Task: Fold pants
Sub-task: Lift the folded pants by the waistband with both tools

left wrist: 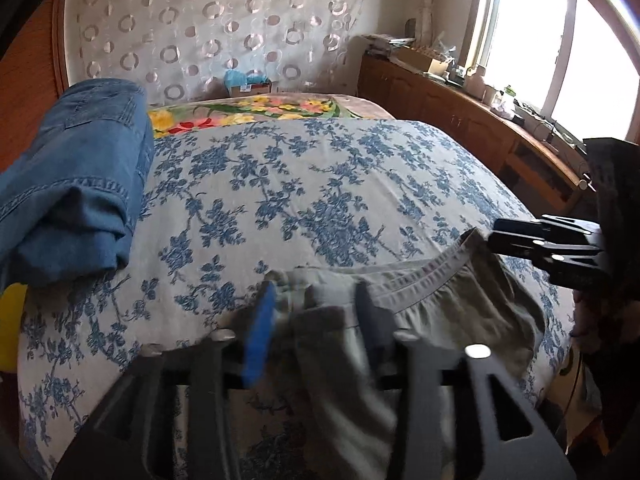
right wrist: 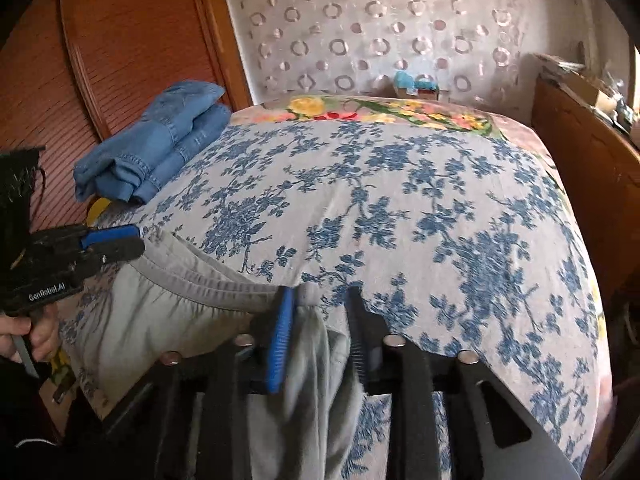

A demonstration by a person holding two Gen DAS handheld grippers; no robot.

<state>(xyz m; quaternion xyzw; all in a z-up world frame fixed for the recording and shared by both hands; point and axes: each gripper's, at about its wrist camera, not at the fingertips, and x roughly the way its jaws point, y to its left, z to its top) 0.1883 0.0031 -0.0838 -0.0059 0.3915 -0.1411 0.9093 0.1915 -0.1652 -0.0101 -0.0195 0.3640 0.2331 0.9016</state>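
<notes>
Grey pants (left wrist: 448, 304) with an elastic waistband hang between my two grippers over the near edge of the bed. My left gripper (left wrist: 316, 300) is shut on one end of the waistband; it also shows in the right wrist view (right wrist: 132, 240). My right gripper (right wrist: 320, 308) is shut on the other end of the waistband (right wrist: 208, 280); it shows in the left wrist view (left wrist: 496, 236) at the right. The pants' legs drop below the grippers, out of sight.
The bed has a blue floral cover (left wrist: 304, 184). Folded blue jeans (left wrist: 80, 176) lie at its left side, also in the right wrist view (right wrist: 160, 140). A wooden cabinet (left wrist: 460, 120) with clutter runs under the window on the right. A wooden wardrobe (right wrist: 120, 40) stands on the left.
</notes>
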